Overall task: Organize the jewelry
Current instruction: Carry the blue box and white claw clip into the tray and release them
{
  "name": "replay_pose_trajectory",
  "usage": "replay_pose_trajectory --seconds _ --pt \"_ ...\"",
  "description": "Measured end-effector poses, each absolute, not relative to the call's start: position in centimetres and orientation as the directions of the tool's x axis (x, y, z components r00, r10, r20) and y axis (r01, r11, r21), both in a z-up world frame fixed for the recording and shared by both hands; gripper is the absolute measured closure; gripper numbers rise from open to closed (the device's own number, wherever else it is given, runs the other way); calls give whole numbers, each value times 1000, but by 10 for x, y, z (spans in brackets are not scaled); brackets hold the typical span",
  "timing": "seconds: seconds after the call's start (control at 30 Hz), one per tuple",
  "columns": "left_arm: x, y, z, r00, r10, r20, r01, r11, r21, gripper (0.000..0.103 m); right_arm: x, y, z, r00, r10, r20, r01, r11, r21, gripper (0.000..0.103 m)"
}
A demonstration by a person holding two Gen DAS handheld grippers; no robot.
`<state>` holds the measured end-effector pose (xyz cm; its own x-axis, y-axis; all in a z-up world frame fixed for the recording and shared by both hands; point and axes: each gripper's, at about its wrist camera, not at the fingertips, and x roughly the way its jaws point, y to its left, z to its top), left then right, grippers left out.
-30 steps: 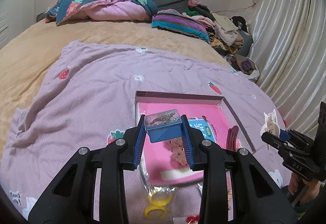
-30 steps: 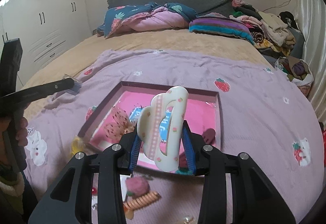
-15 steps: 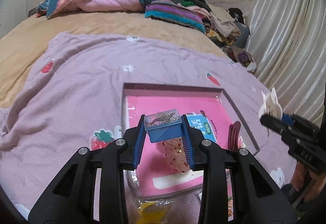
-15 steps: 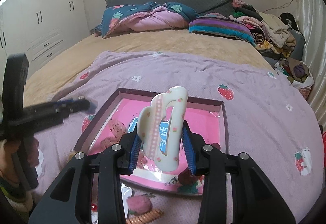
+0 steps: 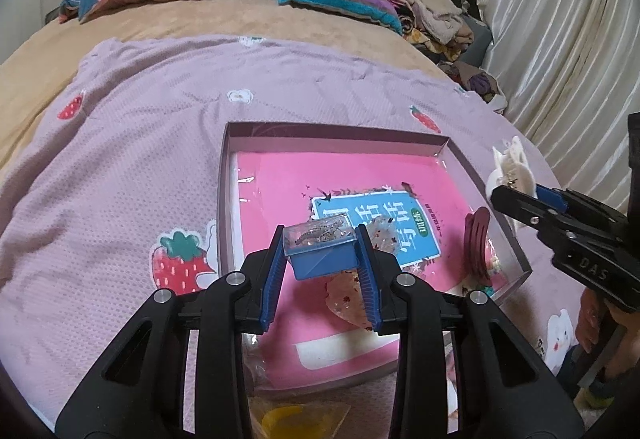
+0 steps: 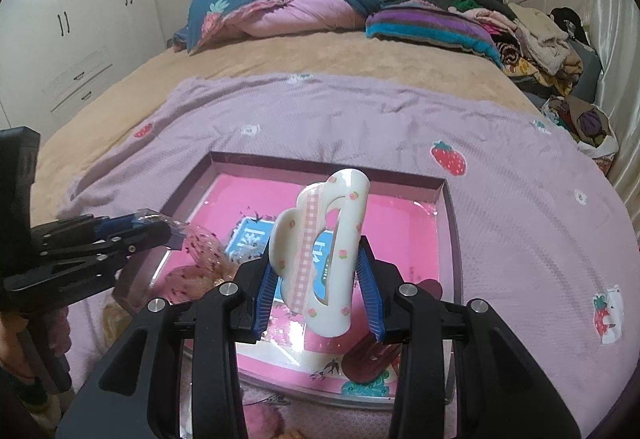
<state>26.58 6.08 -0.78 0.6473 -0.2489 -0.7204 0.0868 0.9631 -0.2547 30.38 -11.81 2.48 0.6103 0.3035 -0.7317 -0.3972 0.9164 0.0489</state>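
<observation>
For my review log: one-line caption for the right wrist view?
Right gripper holds a white cloud-shaped hair claw above the pink-lined tray on the bed.

Black grippers [image 5: 322,275], blue ribbed jaws, silver screws

The left hand-held gripper [image 5: 322,253] is angled downward over the shallow tray [image 5: 486,175], its blue-padded jaws closed on a small blue box with a clear lid [image 5: 322,249]. The right hand-held gripper [image 6: 318,273] is likewise tilted downward above the tray's near edge, its jaws clamped on a white cloud-shaped hair claw [image 6: 320,251], which is held upright. A part of the person's hand [image 6: 12,343] is seen gripping the left tool's handle, left of the tray.
</observation>
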Motion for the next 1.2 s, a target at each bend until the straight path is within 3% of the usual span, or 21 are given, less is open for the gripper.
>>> replay_pose_trajectory --seconds 0.23,0.37,0.53,0.83,0.9,1.2 --pt "266 60 -11 636 -256 -728 91 961 -259 78 313 -116 2 583 271 -766 -383 923 35 67" --pt "265 60 -10 635 -258 -728 89 961 -263 68 314 -115 -11 566 261 -782 -376 926 37 67" --pt "263 60 -6 638 -266 -722 91 958 -273 66 312 -112 -21 554 258 -792 -375 926 40 67" --pt "256 68 12 684 -214 -697 57 969 -241 39 307 -110 -30 530 256 -809 -374 926 48 65" --pt "255 70 17 695 -203 -690 50 971 -236 30 306 -112 -29 533 254 -807 -370 928 48 61" --pt "248 73 34 726 -174 -665 40 976 -212 10 291 -125 -7 566 272 -778 -342 936 78 41"
